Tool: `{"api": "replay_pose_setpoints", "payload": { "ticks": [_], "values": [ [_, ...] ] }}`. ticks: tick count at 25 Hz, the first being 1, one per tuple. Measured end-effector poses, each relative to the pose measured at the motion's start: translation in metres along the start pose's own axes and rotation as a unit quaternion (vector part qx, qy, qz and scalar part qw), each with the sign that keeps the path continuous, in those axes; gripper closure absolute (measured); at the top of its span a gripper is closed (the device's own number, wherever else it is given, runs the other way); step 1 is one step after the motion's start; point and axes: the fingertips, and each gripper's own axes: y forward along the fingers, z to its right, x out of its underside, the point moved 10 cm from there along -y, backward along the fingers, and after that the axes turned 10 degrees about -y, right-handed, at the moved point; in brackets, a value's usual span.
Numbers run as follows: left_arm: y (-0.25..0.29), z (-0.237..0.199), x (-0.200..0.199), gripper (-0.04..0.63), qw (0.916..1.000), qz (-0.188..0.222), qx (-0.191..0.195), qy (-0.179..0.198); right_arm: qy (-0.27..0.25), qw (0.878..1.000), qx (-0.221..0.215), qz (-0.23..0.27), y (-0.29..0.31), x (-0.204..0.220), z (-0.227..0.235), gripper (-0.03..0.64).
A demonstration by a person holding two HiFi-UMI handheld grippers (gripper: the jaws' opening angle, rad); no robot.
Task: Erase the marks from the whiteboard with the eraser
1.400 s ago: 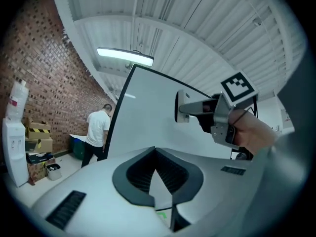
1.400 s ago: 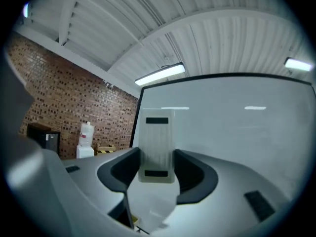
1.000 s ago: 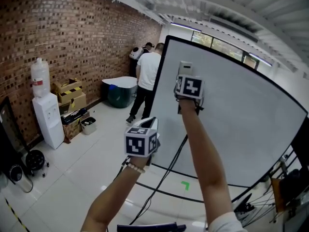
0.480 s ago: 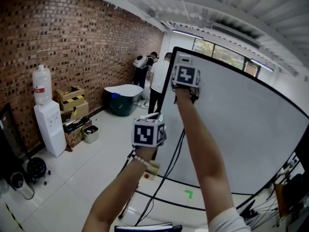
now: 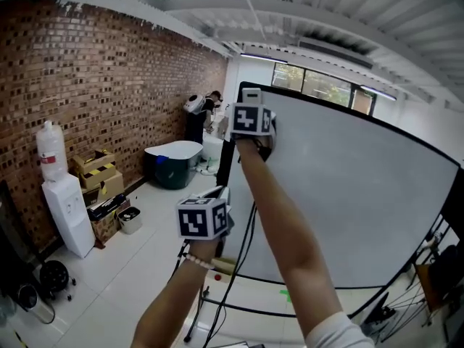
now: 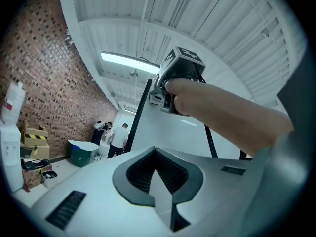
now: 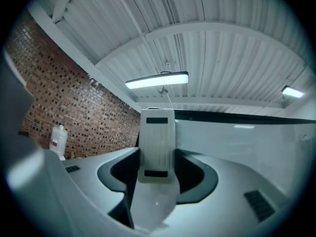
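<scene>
Right gripper (image 5: 251,104) jaws clamp the eraser (image 7: 157,142), seemingly at the whiteboard (image 5: 348,187) top-left corner; left gripper (image 6: 158,180) jaws together, empty.

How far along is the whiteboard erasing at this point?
Done: the whiteboard shows no marks in any view. In hand: the right hand-held gripper holds the eraser up at the board's top left corner; the left hand-held gripper is shut and empty. Left: nothing visible to erase.

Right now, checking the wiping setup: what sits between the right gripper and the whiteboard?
Only the eraser, clamped in the right gripper, near the whiteboard's top edge, as the right gripper view shows.
</scene>
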Motion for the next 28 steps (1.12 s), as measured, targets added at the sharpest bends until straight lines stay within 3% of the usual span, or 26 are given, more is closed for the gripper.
{"api": "replay_pose_setpoints", "payload": {
  "ticks": [5, 11, 25, 28],
  "values": [
    [0.0, 0.008, -0.002, 0.606, 0.9999, 0.006, 0.013, 0.009, -0.002, 1.0, 0.004, -0.013, -0.006, 0.008, 0.023, 0.37],
    [0.014, 0.031, 0.019, 0.607, 0.9993, -0.025, 0.028, 0.007, 0.007, 1.0, 0.007, -0.015, -0.022, 0.033, 0.08, 0.37],
    [0.064, 0.133, 0.063, 0.607, 0.9965, -0.028, 0.078, 0.008, 0.017, 1.0, 0.005, 0.007, -0.055, 0.066, 0.209, 0.37],
    [0.074, 0.157, 0.076, 0.606, 0.9963, -0.024, 0.083, 0.008, 0.029, 0.999, -0.019, 0.0, -0.063, 0.079, 0.236, 0.37]
  ]
}}
